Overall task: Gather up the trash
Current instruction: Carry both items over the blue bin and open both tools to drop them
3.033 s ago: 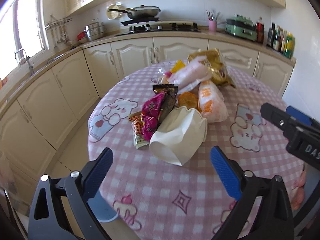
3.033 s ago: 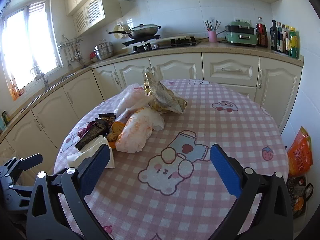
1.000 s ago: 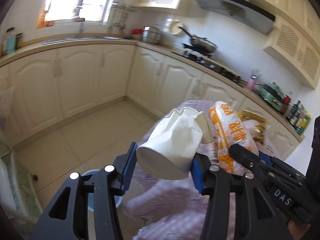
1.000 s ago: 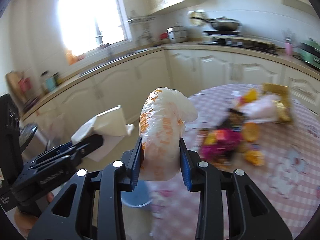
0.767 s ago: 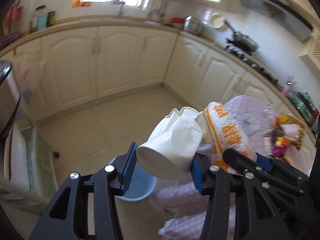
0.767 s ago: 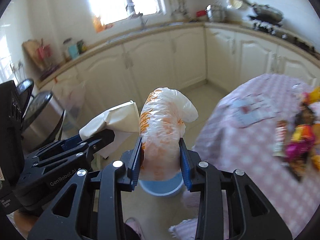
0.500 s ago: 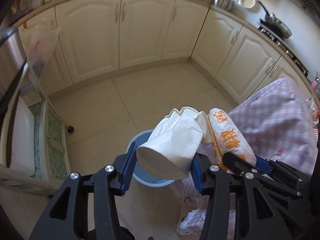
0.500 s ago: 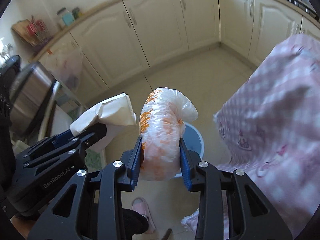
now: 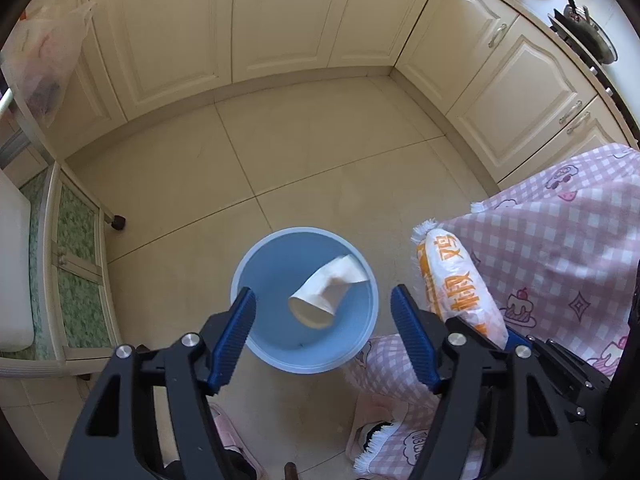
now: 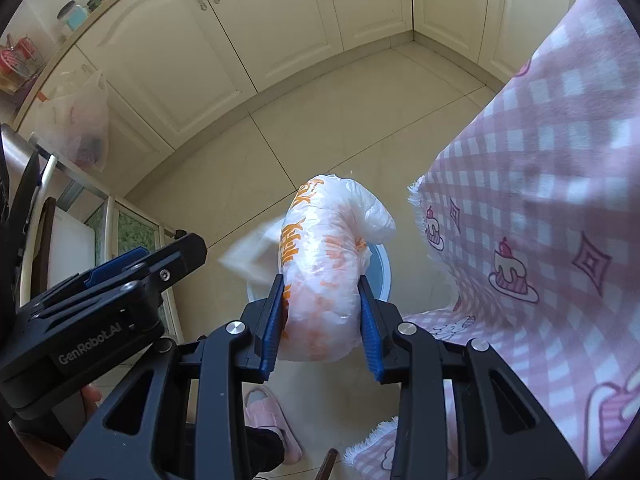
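A round blue bin (image 9: 256,344) stands on the tiled floor below both grippers. A crumpled white paper bag (image 9: 326,298) drops into it, free of my left gripper (image 9: 322,316), whose jaws are opening above the bin with nothing between them. My right gripper (image 10: 322,316) is shut on a white and orange plastic bag (image 10: 324,272), held over the bin's rim (image 10: 384,268). That same bag (image 9: 456,284) shows at the right of the left wrist view. The falling paper bag (image 10: 248,256) appears as a pale blur beside the left gripper's body (image 10: 100,300).
The pink checked tablecloth (image 9: 560,248) hangs close on the right. Cream cabinets (image 9: 280,20) line the far wall. A plastic bag (image 9: 44,56) hangs at the left, above a green-fronted low unit (image 9: 76,280). A pink slipper (image 10: 268,416) lies on the floor near the bin.
Both grippers swung from the table down over the bin. The left gripper's jaws opened and the paper bag fell out toward the bin. The right gripper still holds the orange bag.
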The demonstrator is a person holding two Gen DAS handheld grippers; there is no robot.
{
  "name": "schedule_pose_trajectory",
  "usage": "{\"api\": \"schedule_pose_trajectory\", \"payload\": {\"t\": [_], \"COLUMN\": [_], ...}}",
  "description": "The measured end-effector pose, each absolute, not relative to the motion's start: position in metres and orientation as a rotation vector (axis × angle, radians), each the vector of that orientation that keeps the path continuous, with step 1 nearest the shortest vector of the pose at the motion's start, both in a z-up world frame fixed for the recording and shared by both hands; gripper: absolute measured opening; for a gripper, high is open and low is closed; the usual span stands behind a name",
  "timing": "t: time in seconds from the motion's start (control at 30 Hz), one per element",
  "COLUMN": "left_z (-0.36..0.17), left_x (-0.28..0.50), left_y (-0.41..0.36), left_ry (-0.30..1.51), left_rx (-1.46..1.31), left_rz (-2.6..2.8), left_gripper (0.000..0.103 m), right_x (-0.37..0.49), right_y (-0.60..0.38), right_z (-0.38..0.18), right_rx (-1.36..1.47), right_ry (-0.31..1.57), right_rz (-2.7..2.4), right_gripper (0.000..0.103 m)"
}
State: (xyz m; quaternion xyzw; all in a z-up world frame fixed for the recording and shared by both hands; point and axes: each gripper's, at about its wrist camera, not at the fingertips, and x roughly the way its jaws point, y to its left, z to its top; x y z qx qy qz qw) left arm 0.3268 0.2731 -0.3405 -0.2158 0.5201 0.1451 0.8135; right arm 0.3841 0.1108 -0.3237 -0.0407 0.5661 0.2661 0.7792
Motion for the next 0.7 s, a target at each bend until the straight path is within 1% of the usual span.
{"api": "schedule_pose_trajectory", "payload": {"t": [0.3,0.4,0.43,0.47,0.57,0.7], "left_z": [-0.35,-0.344,-0.339,-0.337,-0.322,-0.291], "left_x": [0.311,0.305,0.304,0.302,0.297,0.288], "left_y": [0.296,0.304,0.306,0.308,0.311,0.307], "left_ry": [1.121,1.101,1.092,1.081,1.044,0.985], "left_rx": [-0.51,-0.529,-0.532,-0.535,-0.557,-0.546], "left_rz": [0.361,0.373,0.377,0.377,0.367,0.351], "left_gripper": [0.07,0.07,0.07,0.07,0.07,0.071], "right_x": [0.38,0.381,0.381,0.382,0.383,0.377], "right_y": [0.14,0.148,0.15,0.152,0.159,0.151], "right_z": [-0.34,-0.337,-0.334,-0.329,-0.316,-0.286], "right_rx": [-0.106,-0.103,-0.098,-0.092,-0.087,-0.08], "right_ry": [1.251,1.245,1.24,1.227,1.186,1.12], "right_rz": [0.605,0.617,0.626,0.629,0.61,0.595], "right_gripper": [0.034,0.036,0.038,0.044,0.05,0.054]}}
